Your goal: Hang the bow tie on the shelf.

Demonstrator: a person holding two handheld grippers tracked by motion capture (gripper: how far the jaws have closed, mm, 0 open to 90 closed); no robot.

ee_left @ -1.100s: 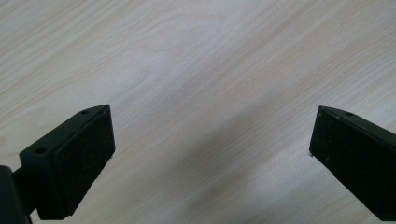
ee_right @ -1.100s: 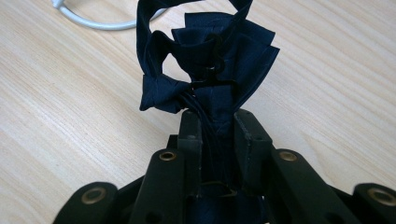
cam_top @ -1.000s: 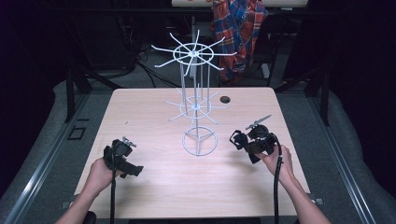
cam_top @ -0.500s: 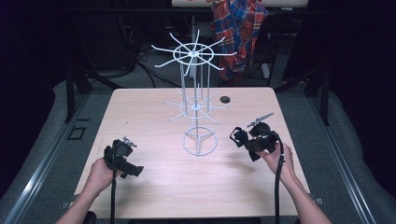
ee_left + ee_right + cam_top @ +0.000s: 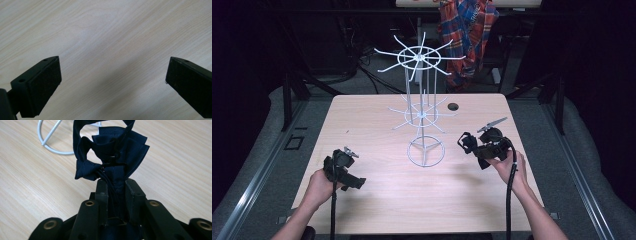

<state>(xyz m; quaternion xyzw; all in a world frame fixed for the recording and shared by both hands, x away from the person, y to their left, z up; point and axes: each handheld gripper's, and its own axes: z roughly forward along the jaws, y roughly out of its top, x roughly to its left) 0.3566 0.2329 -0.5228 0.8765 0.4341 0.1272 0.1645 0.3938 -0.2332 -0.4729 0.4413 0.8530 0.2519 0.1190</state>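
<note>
A white wire display rack [image 5: 420,95] with spoke arms stands on a ring base [image 5: 425,152] in the middle of the wooden table [image 5: 362,120]. To the right of the base, my right gripper [image 5: 470,144] is shut on a dark navy pleated fabric piece [image 5: 464,140]. In the right gripper view the fabric [image 5: 117,147] bunches up above the closed jaws of the right gripper [image 5: 117,185], with the rack's ring base [image 5: 47,143] just behind it. My left gripper [image 5: 353,181] rests near the front left, open. In the left gripper view the left gripper [image 5: 113,72] has bare tabletop between its jaws.
A small dark round hole [image 5: 453,106] sits in the table behind the rack, to its right. A plaid cloth [image 5: 467,30] hangs on something beyond the far edge. Dark floor and cables surround the table.
My right gripper, with the fabric in it, has shifted slightly up and toward the rack. The left gripper has stayed where it was.
</note>
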